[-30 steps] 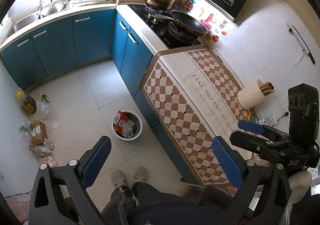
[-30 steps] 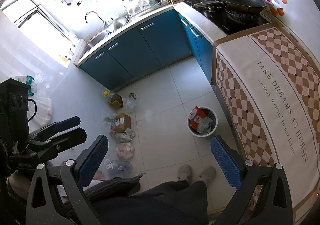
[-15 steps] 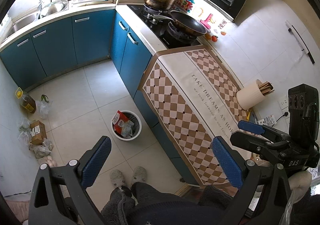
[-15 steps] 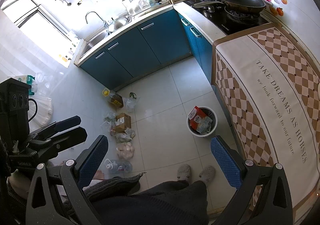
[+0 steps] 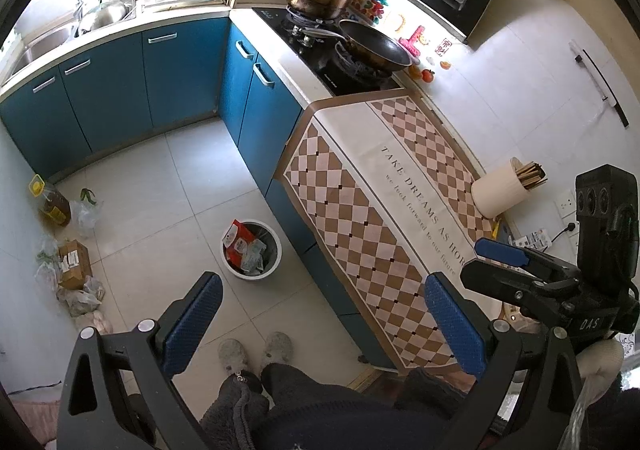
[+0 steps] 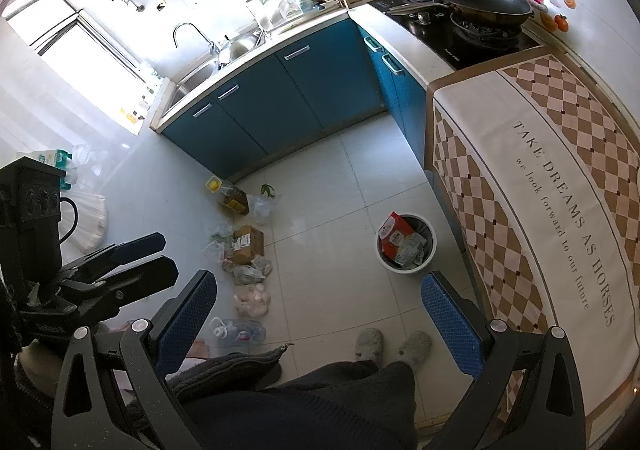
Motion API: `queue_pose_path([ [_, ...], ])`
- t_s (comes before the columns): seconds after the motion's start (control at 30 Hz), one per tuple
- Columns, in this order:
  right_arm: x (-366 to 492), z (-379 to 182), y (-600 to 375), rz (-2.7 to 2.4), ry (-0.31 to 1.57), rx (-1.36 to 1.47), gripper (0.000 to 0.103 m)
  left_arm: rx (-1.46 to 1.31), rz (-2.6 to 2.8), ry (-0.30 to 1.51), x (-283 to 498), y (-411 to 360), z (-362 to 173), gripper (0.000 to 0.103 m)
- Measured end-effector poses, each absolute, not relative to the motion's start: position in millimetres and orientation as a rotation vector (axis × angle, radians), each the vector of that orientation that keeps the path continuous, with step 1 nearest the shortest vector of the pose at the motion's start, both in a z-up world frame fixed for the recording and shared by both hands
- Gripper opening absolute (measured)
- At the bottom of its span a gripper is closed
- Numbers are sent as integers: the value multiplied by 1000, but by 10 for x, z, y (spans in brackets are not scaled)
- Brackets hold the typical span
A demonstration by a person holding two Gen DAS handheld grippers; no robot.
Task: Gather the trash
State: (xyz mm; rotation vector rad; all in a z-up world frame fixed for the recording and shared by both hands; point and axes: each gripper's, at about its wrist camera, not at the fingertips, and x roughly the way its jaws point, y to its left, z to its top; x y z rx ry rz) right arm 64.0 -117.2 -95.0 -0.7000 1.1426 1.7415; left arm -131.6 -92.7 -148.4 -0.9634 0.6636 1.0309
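Trash bin both views; chopstick holder left-wrist only.

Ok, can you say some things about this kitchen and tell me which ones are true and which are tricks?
1. The trash bin on the floor has wrappers in it. True.
2. The left gripper is holding a wrapper. False: it is open and holds nothing.
3. The frying pan sits on the stove. True.
4. The cabinets are red. False: they are blue.
5. The cardboard box sits on the counter. False: it lies on the floor among bags.
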Motion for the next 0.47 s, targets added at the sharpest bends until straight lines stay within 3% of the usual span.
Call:
queue_pose_path([
  [0.47,657,-931,-1178,1745,1139,-704,103,-959,1037,653,-1281,-908,-1457,103],
])
